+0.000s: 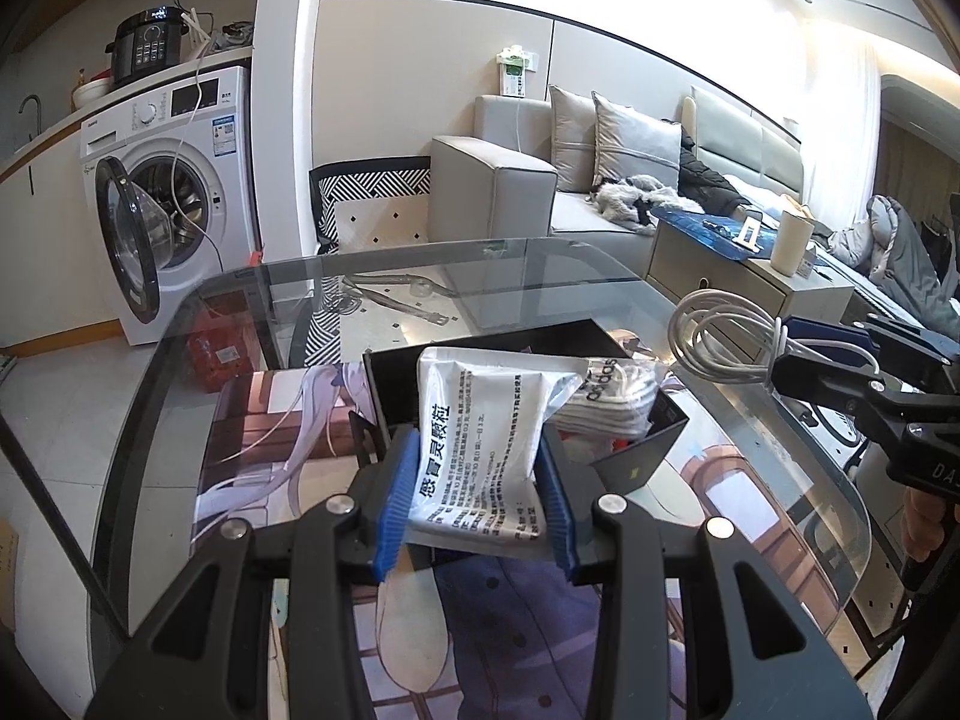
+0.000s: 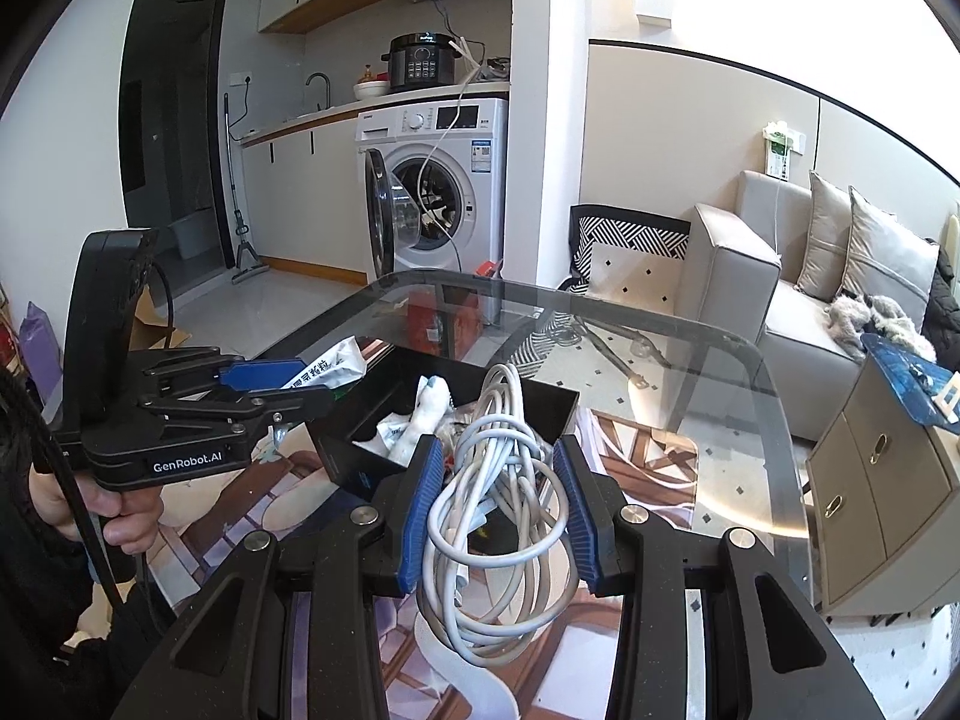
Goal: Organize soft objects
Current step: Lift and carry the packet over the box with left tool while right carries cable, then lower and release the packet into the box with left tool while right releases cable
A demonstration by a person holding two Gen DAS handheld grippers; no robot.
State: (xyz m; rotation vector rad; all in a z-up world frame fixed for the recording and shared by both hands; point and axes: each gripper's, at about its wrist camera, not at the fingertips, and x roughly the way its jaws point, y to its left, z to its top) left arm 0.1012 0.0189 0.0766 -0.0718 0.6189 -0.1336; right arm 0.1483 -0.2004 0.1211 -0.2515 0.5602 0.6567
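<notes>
Packing is the step in hand, I judge. At lower centre of the left wrist view, the left hand-held gripper (image 1: 474, 498) is clamped on a white printed pouch (image 1: 480, 438), held over the black box (image 1: 636, 450) on the glass bench (image 1: 420, 282). Lower centre of the right view, the right hand-held gripper (image 2: 498, 504) is clamped on a coiled white cable (image 2: 498, 510). Next: lowering each into the box, then releasing.
</notes>
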